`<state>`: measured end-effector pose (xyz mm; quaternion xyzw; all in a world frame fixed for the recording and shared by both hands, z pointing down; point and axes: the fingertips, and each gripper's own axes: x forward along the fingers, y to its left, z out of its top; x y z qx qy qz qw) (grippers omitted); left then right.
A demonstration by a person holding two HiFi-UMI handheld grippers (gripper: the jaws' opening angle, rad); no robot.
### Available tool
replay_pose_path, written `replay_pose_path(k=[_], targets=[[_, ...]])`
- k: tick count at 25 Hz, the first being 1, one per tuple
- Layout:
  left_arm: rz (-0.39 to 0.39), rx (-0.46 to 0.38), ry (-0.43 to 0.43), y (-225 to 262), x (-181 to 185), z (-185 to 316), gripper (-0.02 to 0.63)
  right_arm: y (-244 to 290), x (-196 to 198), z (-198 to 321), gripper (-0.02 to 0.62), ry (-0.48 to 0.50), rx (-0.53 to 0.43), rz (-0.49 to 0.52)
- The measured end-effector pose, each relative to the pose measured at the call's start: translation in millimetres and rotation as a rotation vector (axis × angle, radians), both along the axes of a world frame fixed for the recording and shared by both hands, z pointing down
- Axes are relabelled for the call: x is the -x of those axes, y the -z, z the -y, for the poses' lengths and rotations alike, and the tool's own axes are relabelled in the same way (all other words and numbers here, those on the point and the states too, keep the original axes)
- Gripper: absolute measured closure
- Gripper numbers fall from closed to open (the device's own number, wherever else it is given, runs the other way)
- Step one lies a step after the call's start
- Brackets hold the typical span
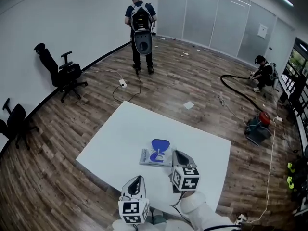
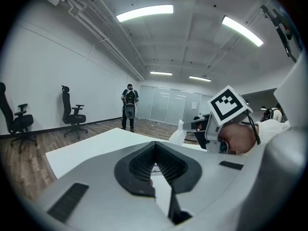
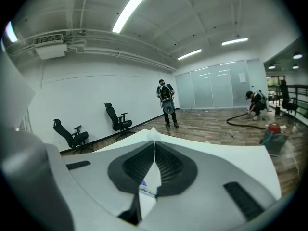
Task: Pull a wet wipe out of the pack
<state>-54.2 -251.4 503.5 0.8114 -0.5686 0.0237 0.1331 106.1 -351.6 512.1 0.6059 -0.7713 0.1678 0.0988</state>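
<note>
The wet wipe pack (image 1: 148, 157) lies flat on the white table (image 1: 120, 134), its blue lid (image 1: 160, 144) flipped open. My right gripper (image 1: 176, 153) hovers just right of the pack and is shut on a white wet wipe (image 3: 153, 134), whose tip sticks out past the right gripper's (image 3: 154, 148) closed jaws. In the left gripper view the right gripper (image 2: 192, 125) holds that wipe (image 2: 179, 133) hanging above the table. My left gripper (image 1: 137, 178) is nearer the front edge, apart from the pack. The left gripper (image 2: 155, 146) is shut with nothing in it.
A person with a backpack (image 1: 141, 32) stands at the far wall, and another crouches (image 1: 262, 73) at the right by a black hose (image 1: 236, 88). Office chairs (image 1: 62, 73) line the left wall. Cables (image 1: 126, 88) and a red canister (image 1: 263, 118) lie on the wood floor.
</note>
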Motion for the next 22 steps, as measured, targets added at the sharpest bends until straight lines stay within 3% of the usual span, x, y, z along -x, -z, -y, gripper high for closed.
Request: replay_pose_path(k=[16,22], targets=[[0.003,0.001,-0.111,-1,-53,-7,0.609,-7,-35,-98,0.578,-0.050,0.004,-0.038],[0.018,0.006,-0.159,4,-72,-8,0.609,-15,-39,-121,0.578,-0.061,0.033,-0.009]])
